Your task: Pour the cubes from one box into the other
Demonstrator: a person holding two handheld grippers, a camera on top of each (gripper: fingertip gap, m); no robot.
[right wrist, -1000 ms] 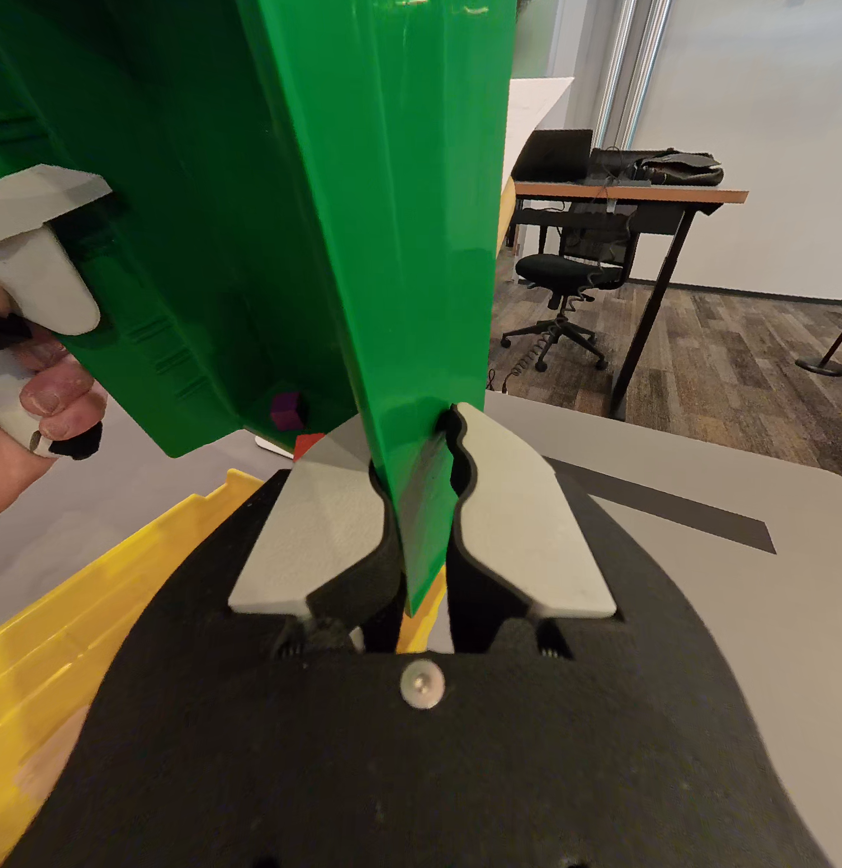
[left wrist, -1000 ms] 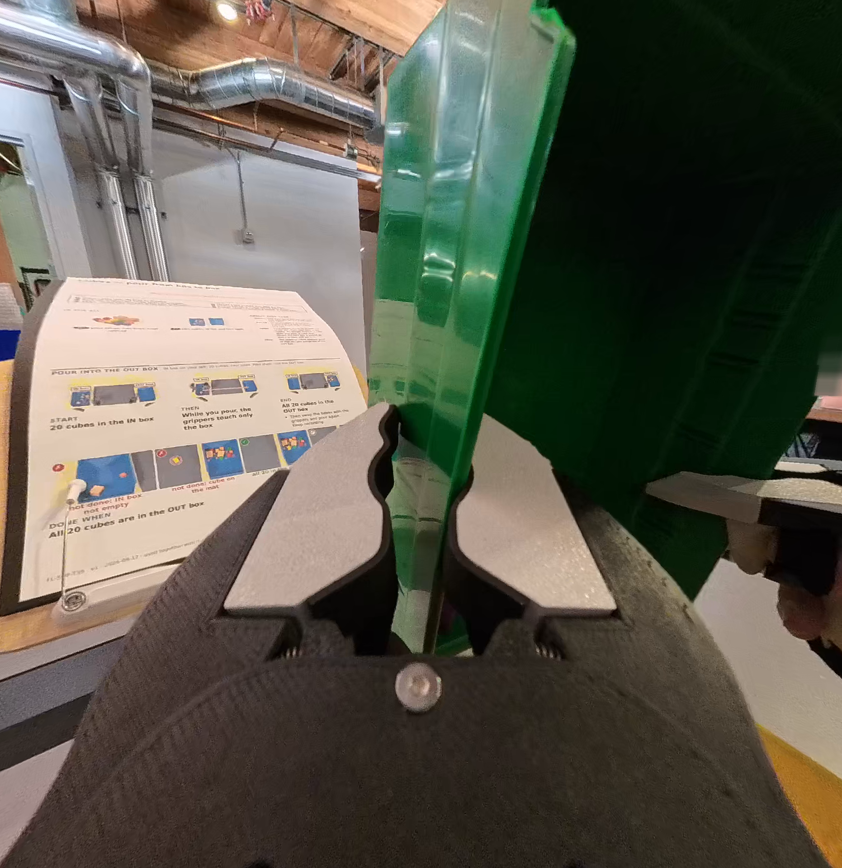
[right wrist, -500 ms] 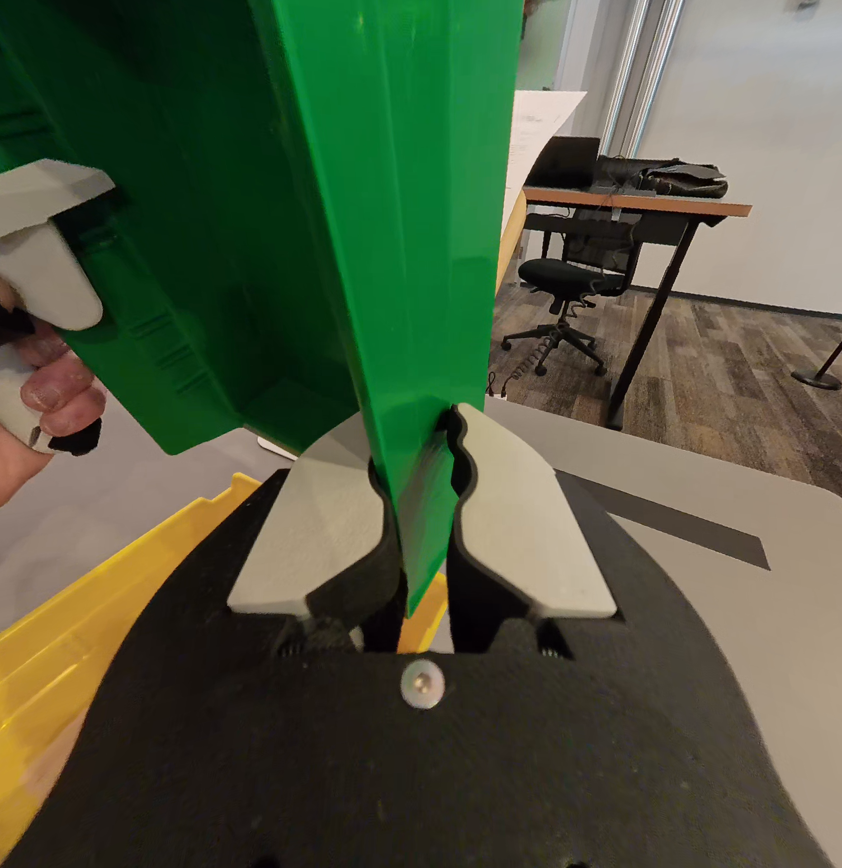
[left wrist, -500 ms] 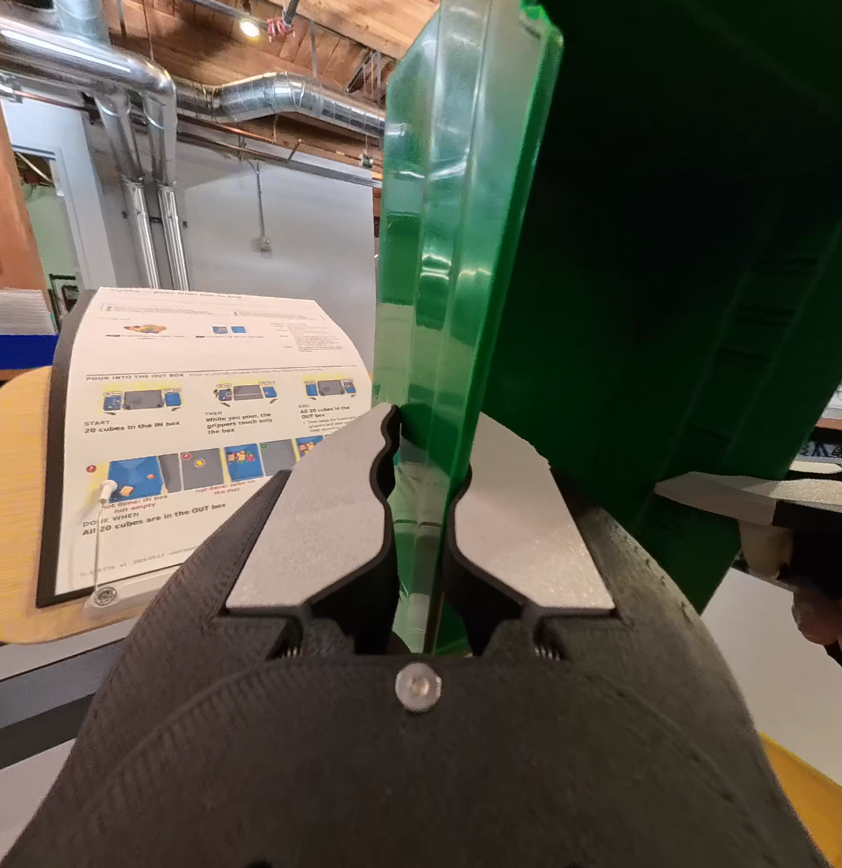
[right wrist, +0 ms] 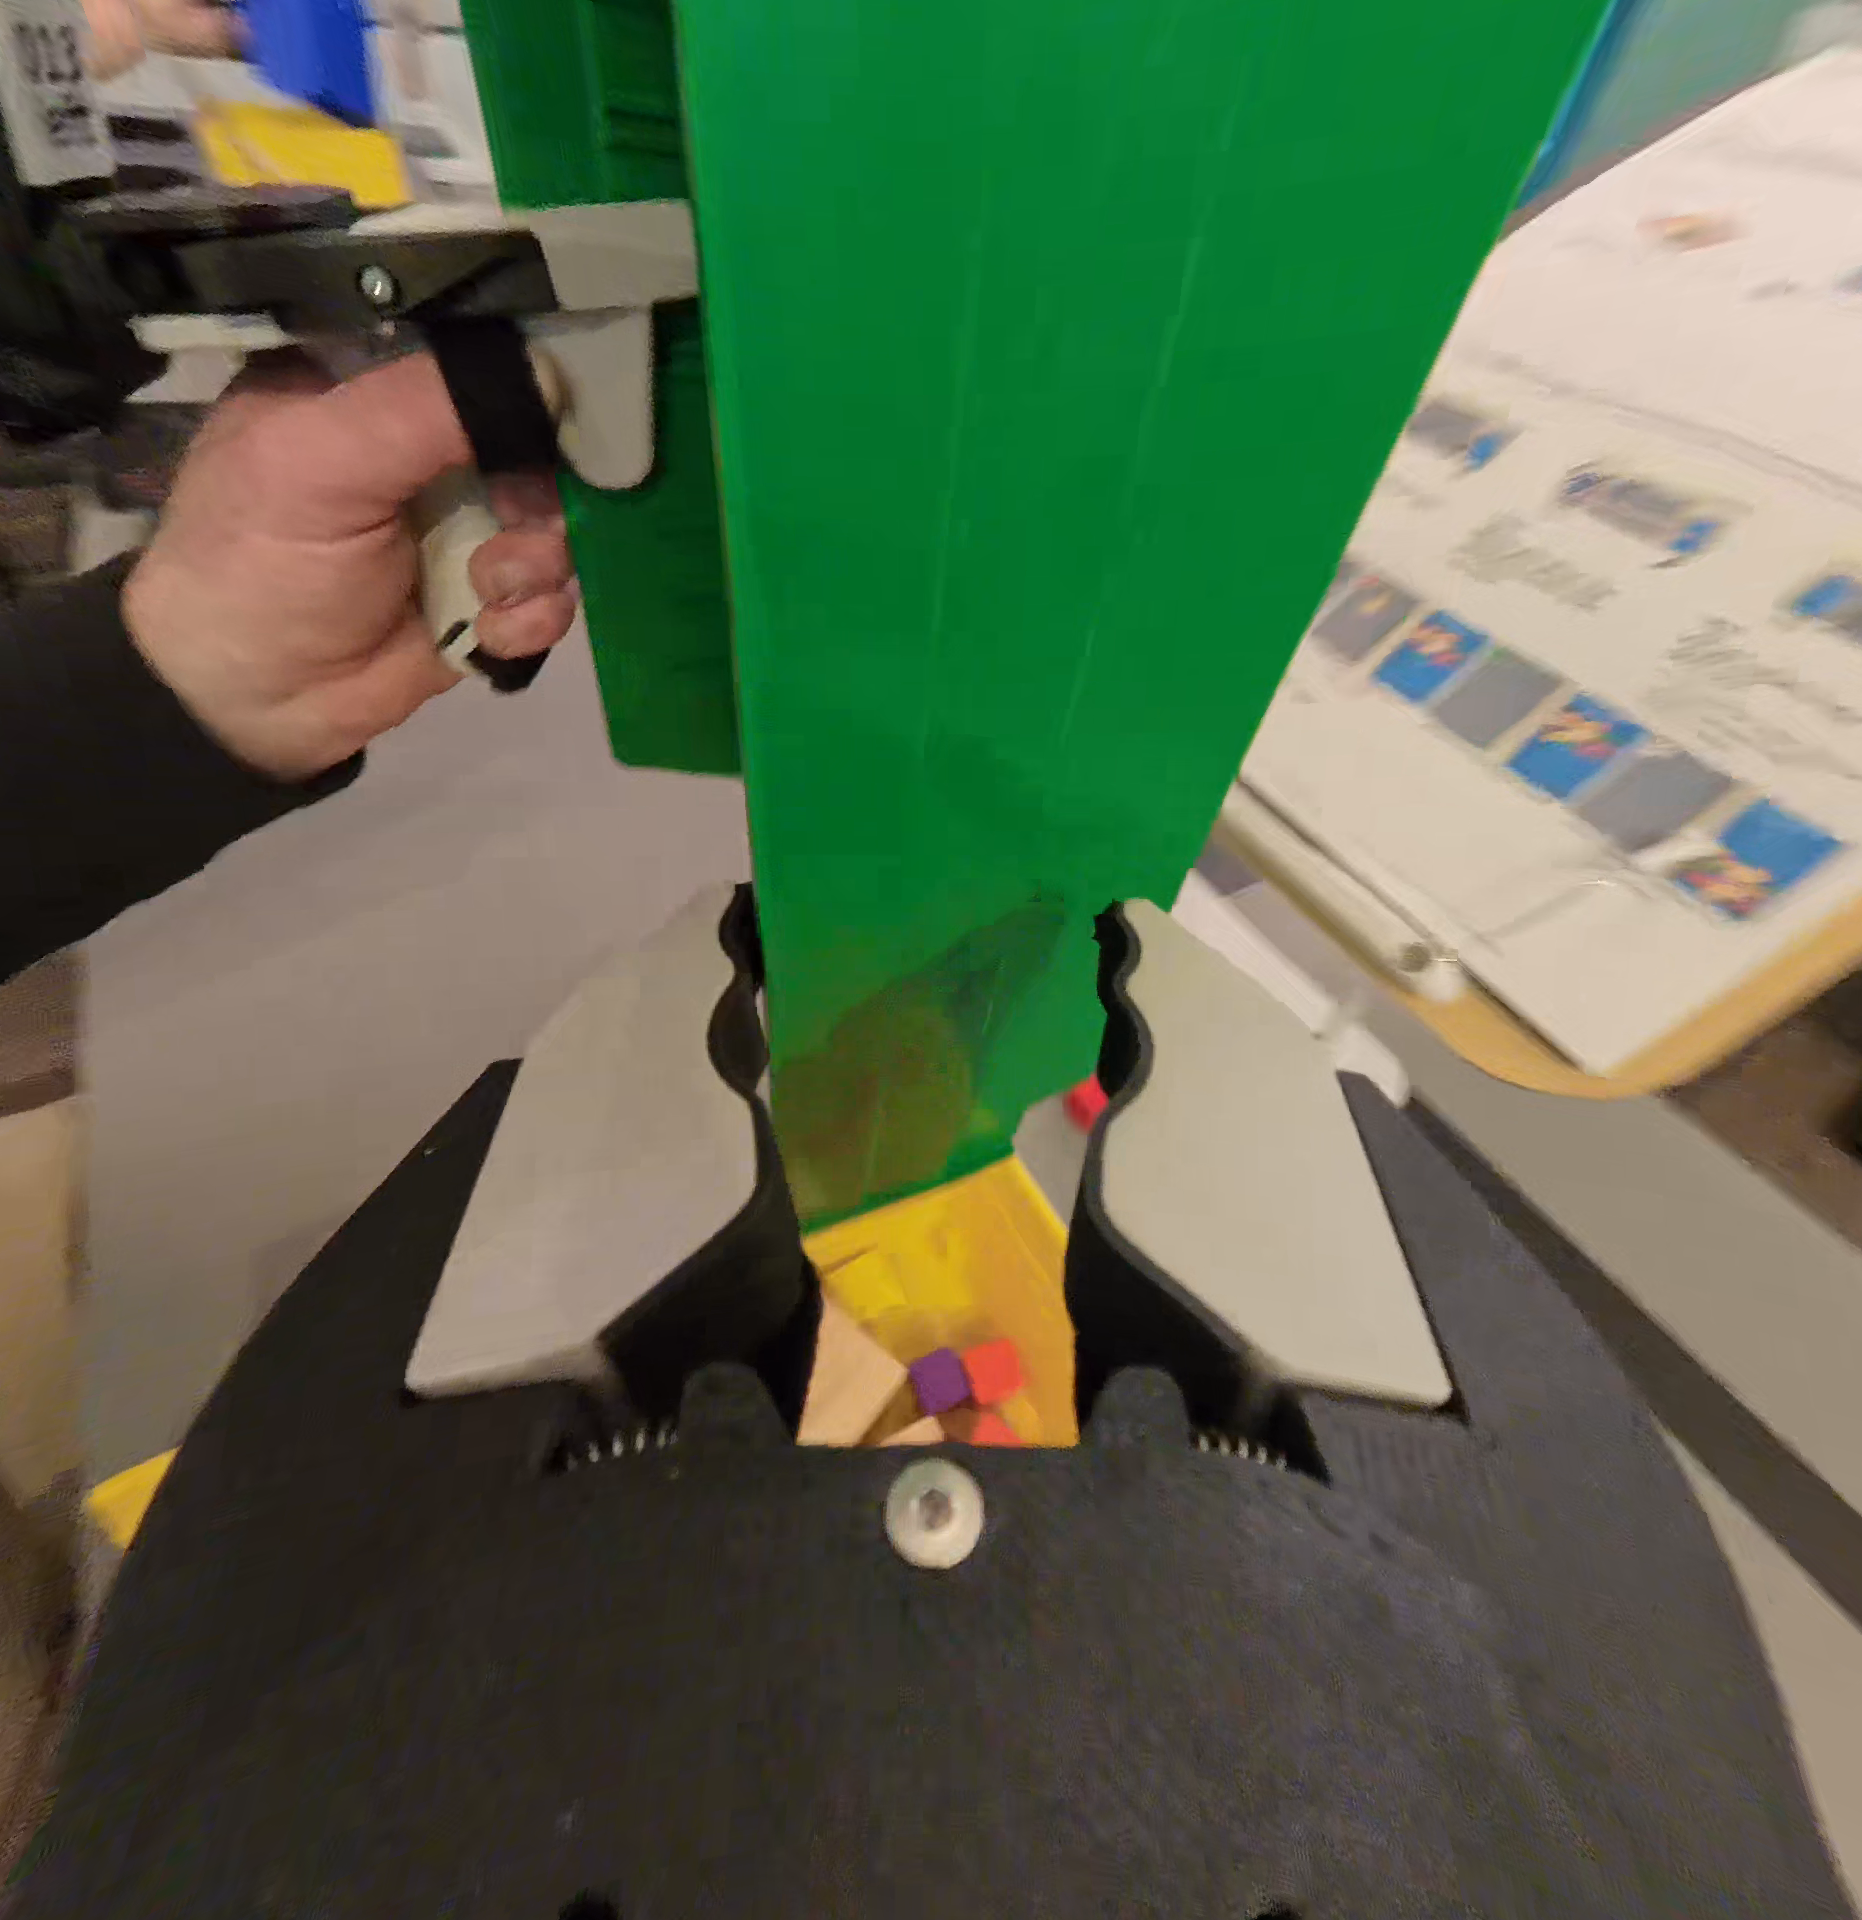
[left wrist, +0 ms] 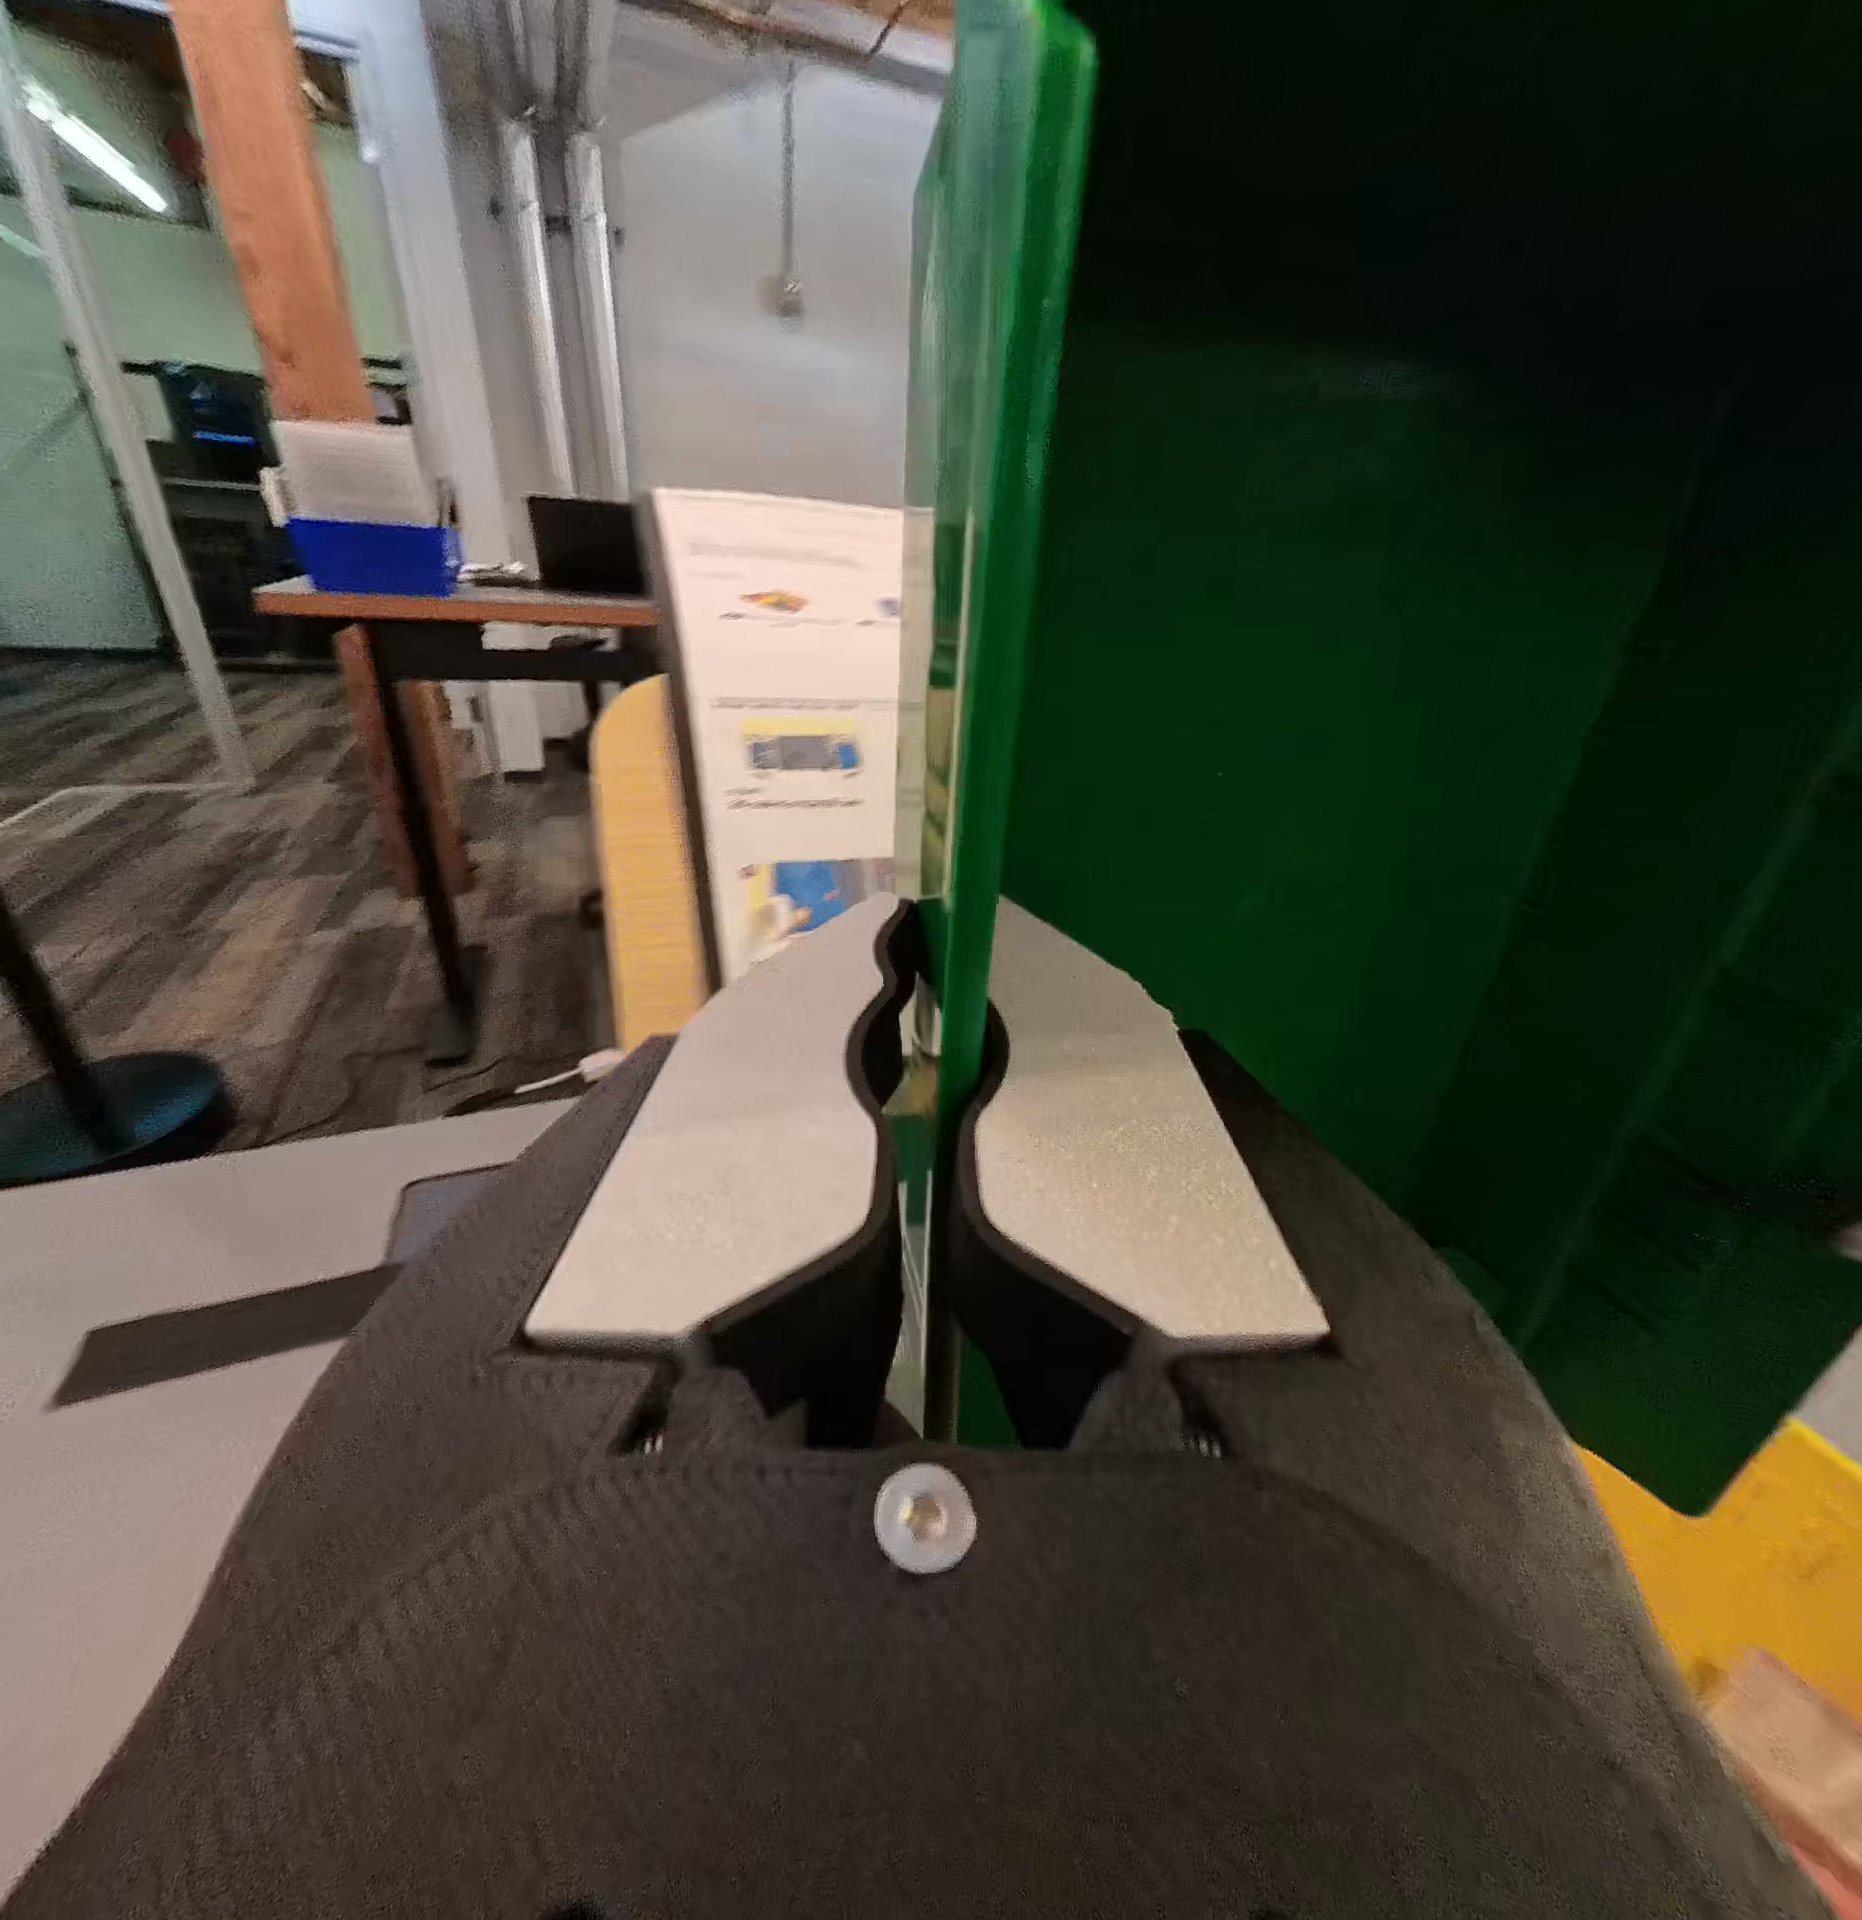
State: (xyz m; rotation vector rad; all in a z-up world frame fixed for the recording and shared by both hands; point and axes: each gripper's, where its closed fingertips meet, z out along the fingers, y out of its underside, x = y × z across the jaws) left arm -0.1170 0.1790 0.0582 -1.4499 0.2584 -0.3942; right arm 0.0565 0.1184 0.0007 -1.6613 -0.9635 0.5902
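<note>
My left tongs [left wrist: 932, 997] are clamped on the wall of the green box [left wrist: 1426, 727], held upright over the yellow box [right wrist: 942, 1236]. My right tongs [right wrist: 927, 997] stand apart around its other wall. Cubes [right wrist: 958, 1377] lie in the yellow box on the table [right wrist: 418, 935].

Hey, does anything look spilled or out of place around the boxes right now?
One red cube seems to lie on the grey table, just beyond the yellow box, apart from the cubes inside it. Looks spilled, though the right tongs partly hide it.
</note>
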